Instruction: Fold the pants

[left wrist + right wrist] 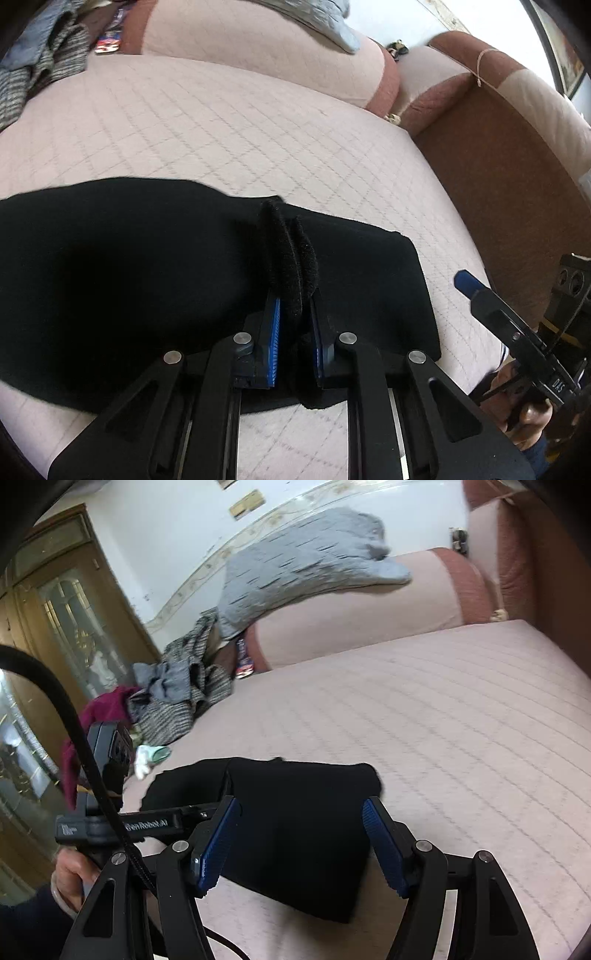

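The black pants (110, 280) lie folded on the pink quilted sofa seat (221, 129). My left gripper (295, 295) is shut on a bunched fold of the pants, which sticks up between its blue pads. In the right wrist view the pants (295, 830) lie just ahead of my right gripper (301, 808), which is open and empty, one finger on each side of the folded cloth and above it. The left gripper (207, 816) comes in from the left and holds the pants' near edge. The right gripper (469, 280) also shows at the right edge of the left wrist view.
A heap of grey and maroon clothes (173, 686) lies at the seat's far left. A grey garment (306, 561) hangs over the back cushion (351, 620). The brown armrest (498, 155) bounds the seat on the right. A wooden cabinet (55, 609) stands beyond the sofa.
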Demonstrator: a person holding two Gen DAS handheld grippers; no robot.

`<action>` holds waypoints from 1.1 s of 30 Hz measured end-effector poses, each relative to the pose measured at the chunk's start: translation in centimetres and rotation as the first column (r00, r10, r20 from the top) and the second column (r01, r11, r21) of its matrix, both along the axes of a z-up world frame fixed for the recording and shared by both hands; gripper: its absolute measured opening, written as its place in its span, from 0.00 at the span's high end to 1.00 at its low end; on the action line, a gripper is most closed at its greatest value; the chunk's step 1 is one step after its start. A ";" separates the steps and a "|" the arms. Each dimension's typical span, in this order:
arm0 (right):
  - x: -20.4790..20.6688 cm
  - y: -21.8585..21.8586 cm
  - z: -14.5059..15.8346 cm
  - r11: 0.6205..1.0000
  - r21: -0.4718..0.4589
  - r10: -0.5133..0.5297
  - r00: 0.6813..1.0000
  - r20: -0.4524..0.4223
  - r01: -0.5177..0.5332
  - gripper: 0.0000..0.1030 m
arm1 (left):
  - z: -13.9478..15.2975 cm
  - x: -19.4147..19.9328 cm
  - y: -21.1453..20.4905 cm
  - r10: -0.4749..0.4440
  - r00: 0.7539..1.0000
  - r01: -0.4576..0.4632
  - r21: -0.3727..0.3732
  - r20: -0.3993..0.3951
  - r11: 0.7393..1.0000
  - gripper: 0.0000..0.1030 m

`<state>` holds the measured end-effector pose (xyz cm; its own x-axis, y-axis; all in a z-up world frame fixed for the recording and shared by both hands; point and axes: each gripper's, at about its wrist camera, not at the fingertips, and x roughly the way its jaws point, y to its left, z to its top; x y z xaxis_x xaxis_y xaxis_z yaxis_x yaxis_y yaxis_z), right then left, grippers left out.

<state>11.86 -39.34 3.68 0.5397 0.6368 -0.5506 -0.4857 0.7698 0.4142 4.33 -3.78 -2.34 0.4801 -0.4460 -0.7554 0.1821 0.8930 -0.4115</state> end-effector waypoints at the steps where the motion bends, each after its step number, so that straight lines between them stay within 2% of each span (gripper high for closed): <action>1: 0.0 0.4 -0.1 1.000 0.004 0.010 1.000 -0.010 -0.009 0.34 | 0.0 -0.1 0.1 0.002 1.000 -0.002 -0.002 0.004 1.000 0.87; 4: 0.7 3.1 -1.0 0.999 -0.001 0.040 0.999 -0.023 -0.040 0.34 | -0.8 0.4 -0.1 0.013 1.000 -0.013 0.001 0.007 1.000 0.87; 6: 1.2 4.6 -2.6 0.997 -0.072 0.039 0.999 -0.036 -0.041 0.34 | -1.3 1.4 -0.4 0.019 1.000 -0.019 0.000 -0.001 1.000 0.87; 8: 2.0 5.7 -4.1 0.983 -0.181 0.018 0.999 -0.047 -0.026 0.36 | -1.4 2.0 -1.0 0.018 1.000 -0.019 0.021 0.010 1.000 0.87; 11: 1.7 6.6 -3.5 0.962 -0.270 0.037 0.999 -0.008 -0.038 0.37 | -1.2 1.9 -0.9 0.020 1.000 -0.020 0.037 0.019 0.999 0.83; 13: 1.2 6.9 -2.2 0.962 -0.270 0.054 0.998 0.019 -0.047 0.37 | -0.9 1.5 -0.5 0.045 0.998 -0.048 0.073 0.037 0.996 0.76; 16: 0.8 7.5 -1.2 0.965 -0.257 0.070 0.995 0.065 -0.051 0.37 | -0.1 -0.2 1.2 0.102 0.992 -0.110 0.119 0.071 0.987 0.74; 21: 0.3 10.0 -1.5 0.953 -0.286 0.124 0.989 0.075 -0.097 0.37 | 0.8 -3.2 5.5 0.217 0.971 -0.226 0.088 0.099 0.970 0.74; 23: 0.1 11.6 -2.2 0.944 -0.309 0.147 0.987 0.072 -0.118 0.37 | 0.7 -4.2 7.4 0.282 0.955 -0.289 0.072 0.098 0.955 0.73; 24: 0.1 12.0 -2.5 0.940 -0.316 0.156 0.985 0.072 -0.126 0.37 | 0.8 -4.8 8.5 0.317 0.944 -0.324 0.070 0.096 0.944 0.69; 25: 0.0 12.8 -3.0 0.936 -0.322 0.170 0.983 0.069 -0.140 0.37 | 0.6 -5.4 9.6 0.352 0.931 -0.358 0.063 0.094 0.932 0.59; 28: 0.1 14.9 -4.8 0.910 -0.376 0.204 0.978 0.035 -0.176 0.35 | 0.2 -7.1 13.0 0.443 0.892 -0.441 -0.044 0.091 0.896 0.40; 30: -0.2 15.0 -4.7 0.905 -0.383 0.221 0.974 0.050 -0.185 0.34 | -0.1 -7.5 14.8 0.504 0.860 -0.500 -0.067 0.074 0.863 0.40; 33: 0.1 14.5 -3.5 0.917 -0.341 0.229 0.973 0.023 -0.208 0.34 | -0.6 -7.9 16.4 0.561 0.824 -0.558 -0.052 0.080 0.828 0.40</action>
